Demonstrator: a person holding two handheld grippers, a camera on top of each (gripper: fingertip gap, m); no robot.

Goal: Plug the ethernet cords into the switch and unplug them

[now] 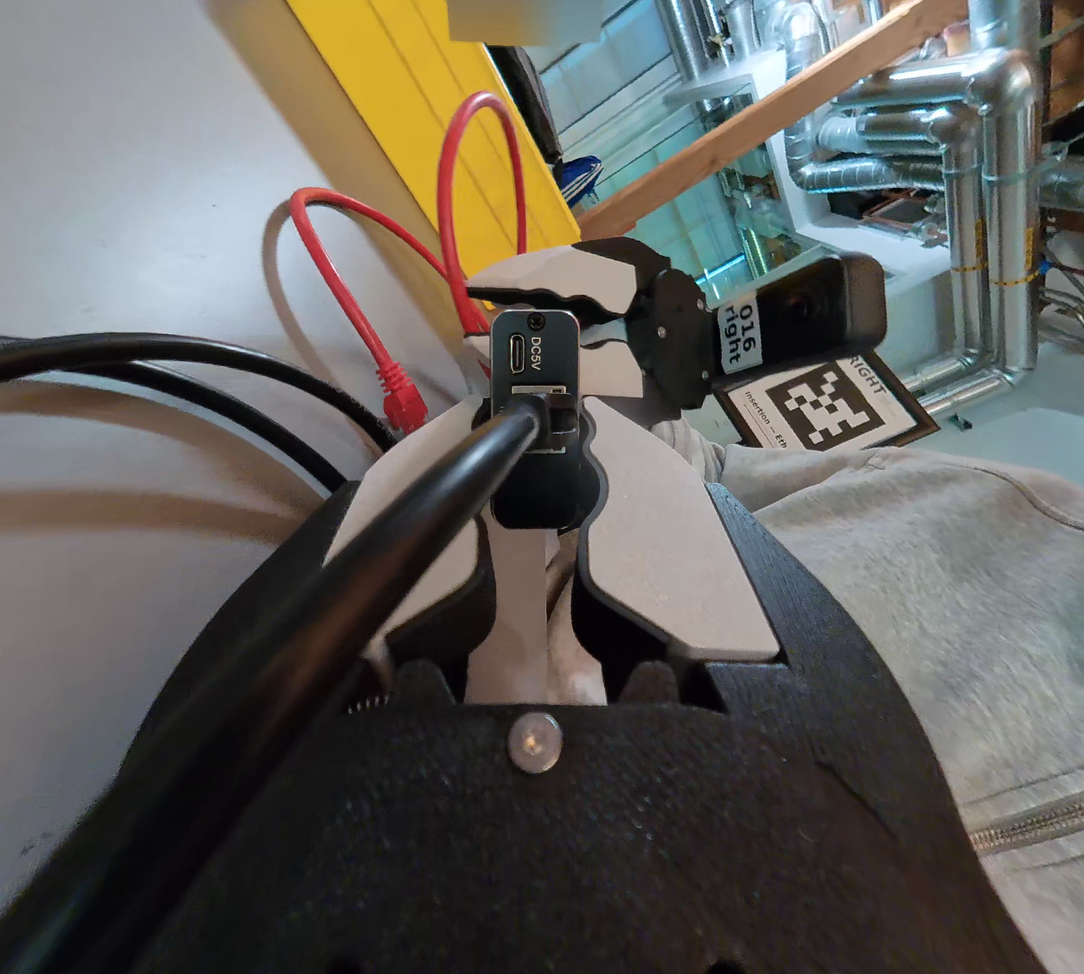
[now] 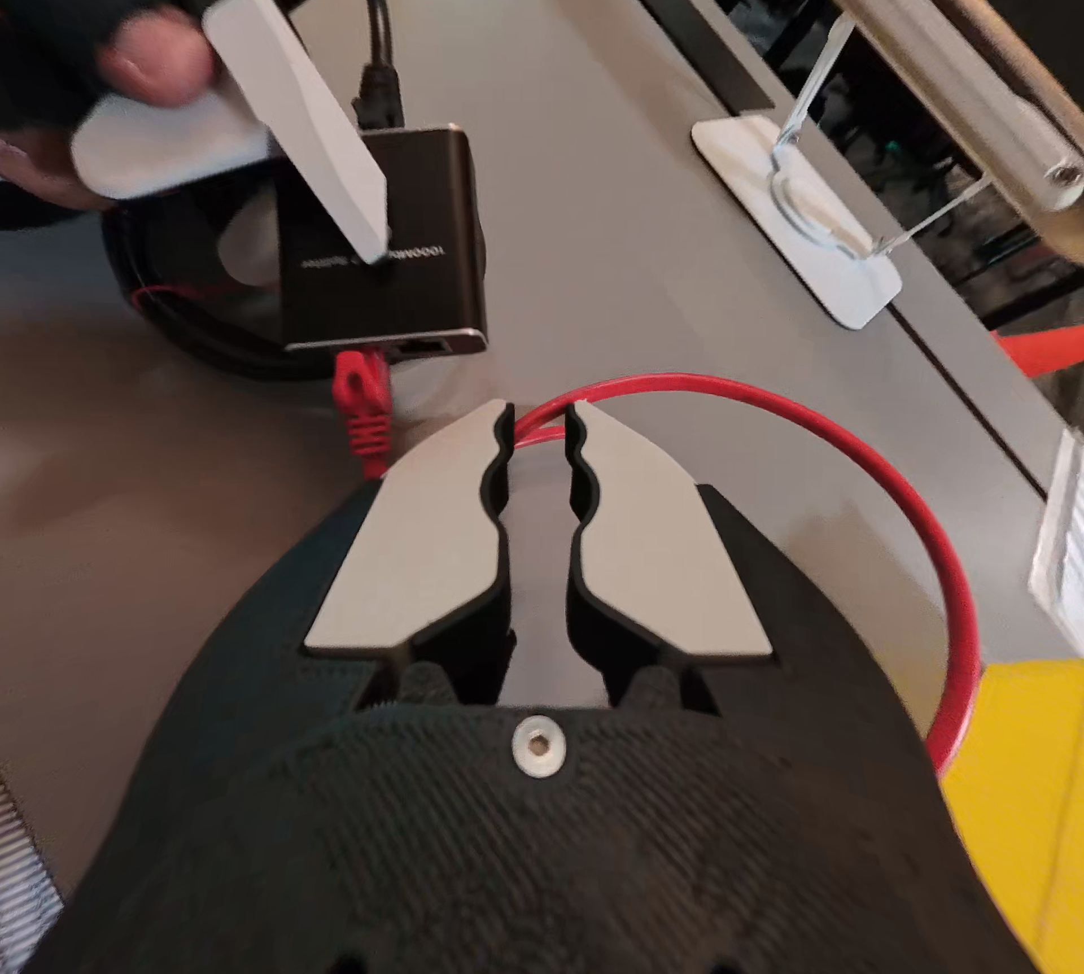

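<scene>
Starting with the left gripper (image 1: 531, 412): clamping shut across the small black switch (image 1: 531, 353), one finger over its flat top and one under it, apparently holding it just clear of the grey table (image 2: 586, 183). Carrying a thick black cable (image 1: 410, 523) already seated in the port at the near end of this view.

Moving right, in the right wrist view: looking at the red plug (image 2: 363, 406) lying with its tip at the mouth of a port on the switch's facing end; not possible to tell whether seated or just out.

Further right, the right gripper (image 2: 539, 412): standing slightly parted and gripping nothing, with two strands of the looping red cord (image 2: 880, 453) crossing just beyond its tips.

Judging the step as taking hold of the red plug. Doing it well likely means keeping the left clamp steady against the push or pull, closing on the ribbed boot rather than the thin cord, and staying in line with the port, avoiding any twisting.
</scene>
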